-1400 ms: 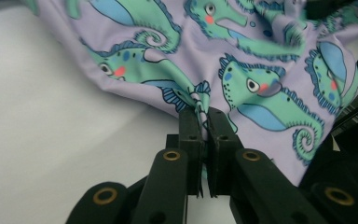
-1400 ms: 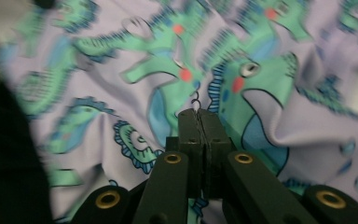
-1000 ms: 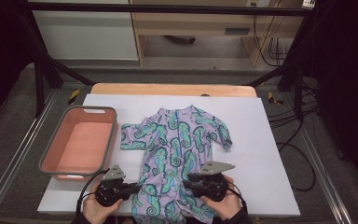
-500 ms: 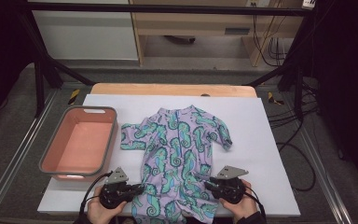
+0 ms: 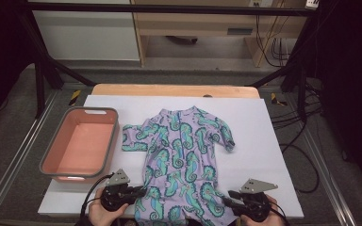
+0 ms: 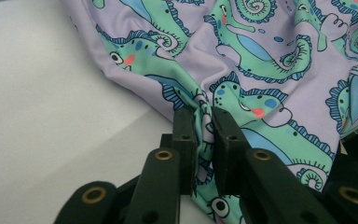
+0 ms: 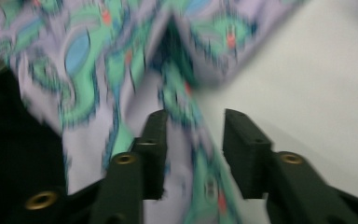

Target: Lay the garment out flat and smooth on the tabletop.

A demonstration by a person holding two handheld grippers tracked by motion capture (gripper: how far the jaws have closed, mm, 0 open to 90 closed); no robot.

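**Left pinches the hem, right stands apart**

The seahorse-print baby swimsuit [image 5: 184, 160] lies flat mid-worktop [image 5: 264, 141], long axis running away from the person. The left gripper [image 6: 204, 140] pinches its near-left edge; the right gripper [image 7: 193, 140], jaws just opening, straddles the near-right edge without pressing.

Table [image 5: 273, 136]: romper [image 5: 184, 160], probably-empty bin [image 5: 82, 146]
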